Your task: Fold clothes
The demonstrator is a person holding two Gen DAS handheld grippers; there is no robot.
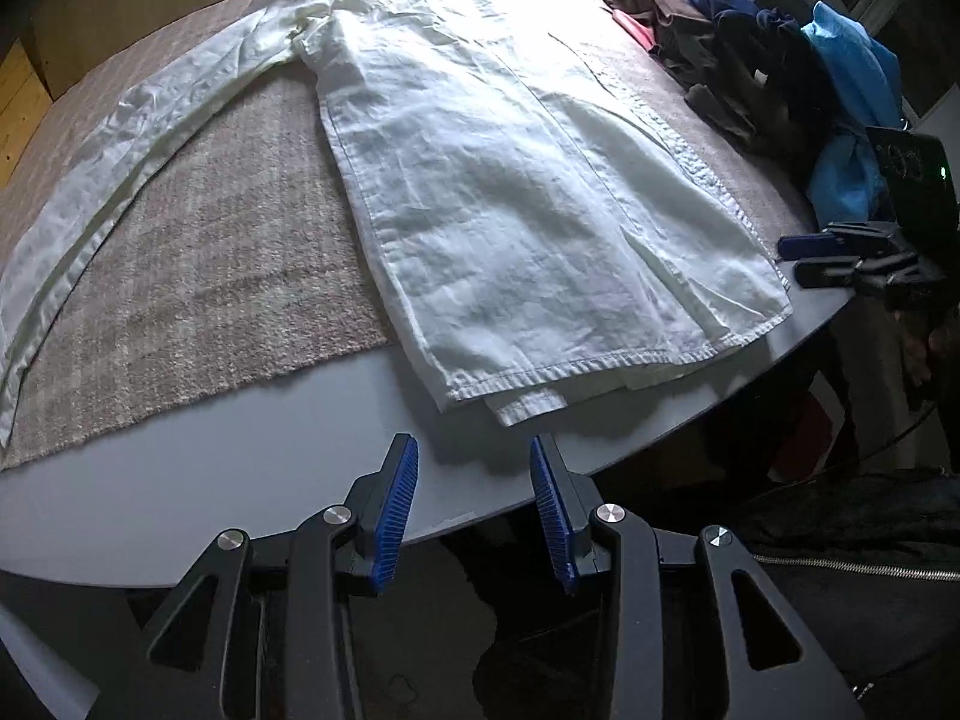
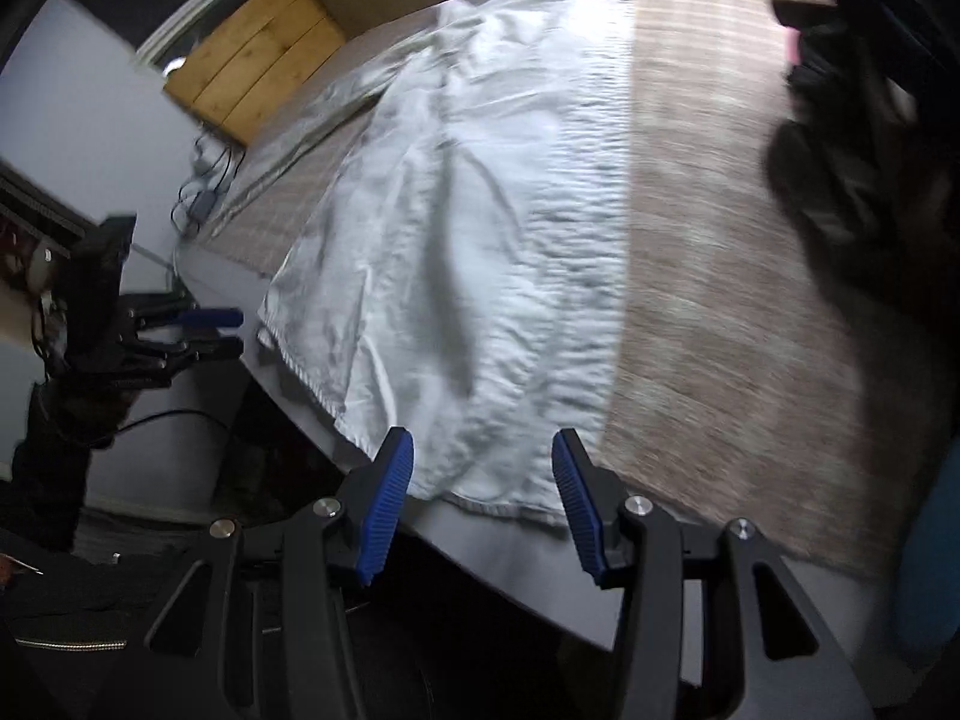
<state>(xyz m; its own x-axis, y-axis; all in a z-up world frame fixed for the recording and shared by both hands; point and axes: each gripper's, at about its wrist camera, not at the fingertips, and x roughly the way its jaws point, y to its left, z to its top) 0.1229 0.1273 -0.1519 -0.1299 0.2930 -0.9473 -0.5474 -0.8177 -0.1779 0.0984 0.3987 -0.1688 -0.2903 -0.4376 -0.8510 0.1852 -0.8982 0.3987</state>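
A white long-sleeved shirt point(image 1: 510, 180) lies flat on a beige mat point(image 1: 210, 252), its hem over the grey table's point(image 1: 240, 492) near edge and one sleeve point(image 1: 120, 144) stretched out to the left. My left gripper point(image 1: 473, 450) hovers just short of the hem's left corner, open, with nothing between its fingers. My right gripper point(image 1: 798, 261) waits at the hem's right corner. In the right wrist view the shirt point(image 2: 480, 210) runs away from my right gripper point(image 2: 482, 444). Its blue pads stand apart on either side of the hem corner without pressing on it. My left gripper point(image 2: 237, 333) shows at the left.
A pile of brown, dark blue and light blue clothes point(image 1: 750, 48) sits at the table's back right. A wooden crate point(image 2: 258, 78) and cables point(image 2: 204, 192) lie beyond the table's left side. A person's dark zipped jacket point(image 1: 840, 558) is close below the table's edge.
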